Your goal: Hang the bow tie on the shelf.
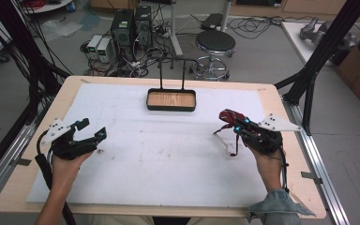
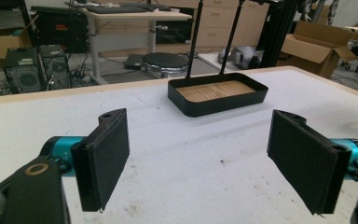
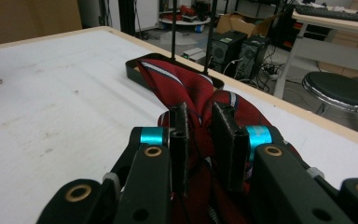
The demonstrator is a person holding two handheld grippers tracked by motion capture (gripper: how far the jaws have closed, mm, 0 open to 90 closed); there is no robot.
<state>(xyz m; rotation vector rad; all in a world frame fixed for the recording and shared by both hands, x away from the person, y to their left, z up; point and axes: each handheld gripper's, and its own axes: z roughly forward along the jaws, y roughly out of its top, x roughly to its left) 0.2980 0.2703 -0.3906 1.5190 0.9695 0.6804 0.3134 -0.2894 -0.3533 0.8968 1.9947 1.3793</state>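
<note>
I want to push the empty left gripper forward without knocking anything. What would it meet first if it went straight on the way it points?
Probably the black tray with the wooden floor. The left gripper is open and aims just left of it across bare white mat; depth is hard to judge, so it might slip past.

Red striped cloth (image 3: 193,93) lower part hidden behind right gripper (image 3: 200,140) jaws, stand's 2 rods (image 2: 193,42) cut off above left gripper (image 2: 198,154)
</note>
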